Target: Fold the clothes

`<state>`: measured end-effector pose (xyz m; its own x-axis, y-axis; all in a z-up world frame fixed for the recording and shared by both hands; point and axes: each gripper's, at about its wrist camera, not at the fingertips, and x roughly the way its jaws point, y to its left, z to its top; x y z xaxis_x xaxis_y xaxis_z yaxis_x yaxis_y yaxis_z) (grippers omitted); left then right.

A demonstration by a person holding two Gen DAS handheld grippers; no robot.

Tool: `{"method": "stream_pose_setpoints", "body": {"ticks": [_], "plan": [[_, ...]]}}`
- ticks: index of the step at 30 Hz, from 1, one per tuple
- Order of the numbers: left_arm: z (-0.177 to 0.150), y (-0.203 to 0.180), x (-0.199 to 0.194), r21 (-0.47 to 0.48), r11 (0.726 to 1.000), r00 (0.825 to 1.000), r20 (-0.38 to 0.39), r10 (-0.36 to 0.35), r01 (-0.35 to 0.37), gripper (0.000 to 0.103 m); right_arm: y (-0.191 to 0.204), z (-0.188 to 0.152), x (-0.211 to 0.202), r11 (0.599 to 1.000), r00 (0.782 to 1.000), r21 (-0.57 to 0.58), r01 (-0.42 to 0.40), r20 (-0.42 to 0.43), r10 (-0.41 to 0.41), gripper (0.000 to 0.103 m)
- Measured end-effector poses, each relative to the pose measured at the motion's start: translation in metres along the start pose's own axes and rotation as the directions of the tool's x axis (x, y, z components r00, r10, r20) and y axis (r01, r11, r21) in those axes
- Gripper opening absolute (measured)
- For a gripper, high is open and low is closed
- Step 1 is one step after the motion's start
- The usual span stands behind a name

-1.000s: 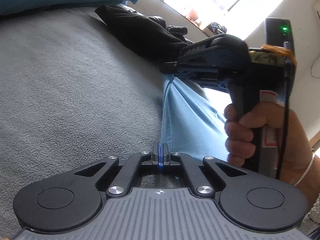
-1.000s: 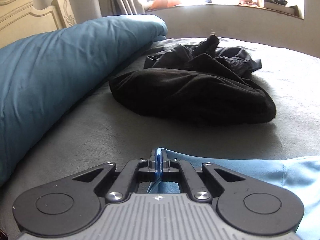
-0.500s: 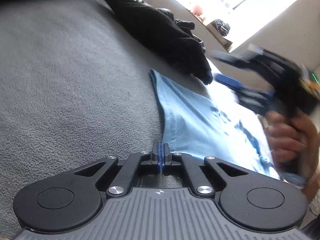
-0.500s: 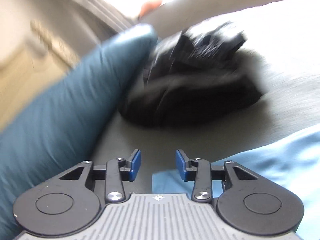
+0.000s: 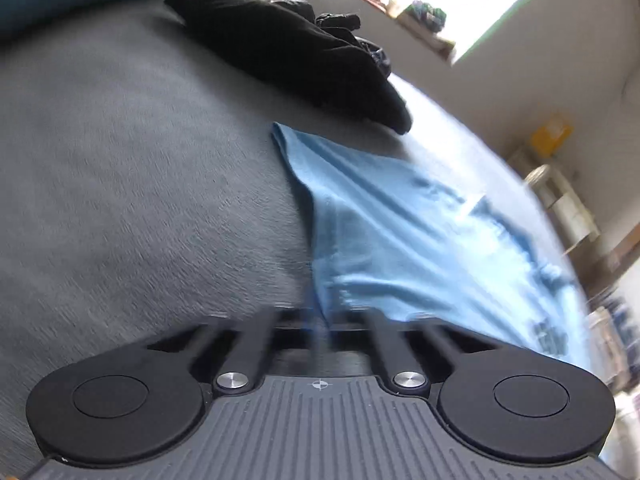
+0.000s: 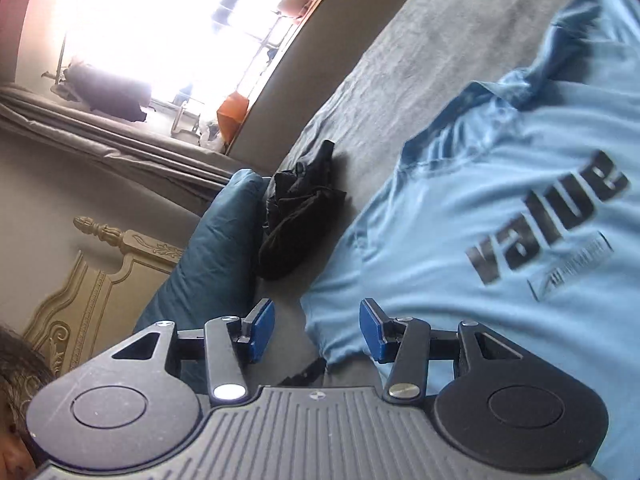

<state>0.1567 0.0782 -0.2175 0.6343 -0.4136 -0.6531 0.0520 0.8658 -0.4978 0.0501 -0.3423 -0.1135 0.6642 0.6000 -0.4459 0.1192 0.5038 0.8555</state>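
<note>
A light blue T-shirt (image 5: 400, 232) lies spread on the grey bed; in the right wrist view (image 6: 500, 208) it shows dark "value" lettering. My left gripper (image 5: 320, 320) is at the shirt's near edge; its fingers are motion-blurred, so I cannot tell how they stand or whether they still pinch the cloth. My right gripper (image 6: 318, 330) is open and empty, held above the bed with the shirt's corner below and between its blue pads (image 6: 260, 330).
A heap of black clothes (image 5: 304, 60) lies beyond the shirt, also in the right wrist view (image 6: 300, 224). A teal pillow (image 6: 208, 264) leans by the cream headboard (image 6: 96, 288). A bright window (image 6: 160, 20) and shelves (image 5: 560, 200) stand around the grey bed (image 5: 140, 180).
My right gripper let go of the shirt's corner, opened, lifted away and rolled sideways. It has left the left wrist view. The left gripper is now blurred by motion.
</note>
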Motion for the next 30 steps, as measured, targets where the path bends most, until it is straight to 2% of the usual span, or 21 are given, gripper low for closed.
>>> {"method": "stream_pose_setpoints", "body": {"ticks": [5,9,13,15,16,19,20,21,23,25,27,30], "plan": [[0.018,0.007,0.001,0.023,0.996,0.997,-0.010,0.082,-0.082,0.000,-0.043,-0.066,-0.055,0.992,1.000,0.125,0.018,-0.011,-0.016,0.050],[0.013,0.001,-0.033,0.098,0.983,0.988,0.027,0.154,-0.156,0.002,-0.072,-0.120,-0.059,0.983,0.990,0.130,0.132,-0.071,-0.124,0.050],[-0.015,-0.023,-0.042,0.137,0.990,0.994,-0.097,0.057,-0.043,0.019,-0.074,-0.163,-0.045,0.986,0.980,0.040,0.159,-0.130,-0.153,0.050],[-0.030,-0.035,-0.047,0.150,0.988,0.987,-0.163,0.007,0.018,0.020,-0.062,-0.178,-0.036,0.978,0.964,-0.089,0.189,-0.174,-0.202,0.050],[-0.037,-0.041,-0.049,0.155,0.987,0.980,-0.196,-0.018,0.049,0.020,-0.052,-0.185,-0.031,0.959,0.951,-0.188,0.212,-0.188,-0.247,0.050],[-0.058,-0.059,-0.055,0.164,0.976,0.952,-0.294,-0.089,0.142,0.020,-0.027,-0.208,-0.023,0.864,0.915,-0.437,0.252,-0.184,-0.360,0.050],[-0.072,-0.068,-0.054,0.181,0.966,0.929,-0.353,-0.109,0.182,0.020,-0.021,-0.216,-0.021,0.825,0.905,-0.502,0.258,-0.174,-0.388,0.050],[-0.087,-0.077,-0.052,0.196,0.954,0.901,-0.415,-0.127,0.225,0.020,-0.018,-0.221,-0.021,0.804,0.899,-0.534,0.262,-0.167,-0.404,0.050],[-0.115,-0.093,-0.047,0.224,0.926,0.843,-0.516,-0.152,0.304,0.020,-0.018,-0.227,-0.022,0.784,0.893,-0.559,0.271,-0.157,-0.421,0.050],[-0.133,-0.102,-0.045,0.260,0.908,0.826,-0.545,-0.144,0.330,0.020,-0.018,-0.231,-0.023,0.769,0.891,-0.576,0.276,-0.147,-0.430,0.050],[-0.140,-0.102,-0.044,0.272,0.904,0.831,-0.538,-0.142,0.330,0.020,-0.012,-0.239,-0.020,0.737,0.893,-0.627,0.253,-0.141,-0.427,0.050],[-0.135,-0.091,-0.041,0.185,0.924,0.814,-0.552,-0.184,0.334,0.020,0.002,-0.252,-0.009,0.669,0.894,-0.714,0.205,-0.142,-0.425,0.050]]}}
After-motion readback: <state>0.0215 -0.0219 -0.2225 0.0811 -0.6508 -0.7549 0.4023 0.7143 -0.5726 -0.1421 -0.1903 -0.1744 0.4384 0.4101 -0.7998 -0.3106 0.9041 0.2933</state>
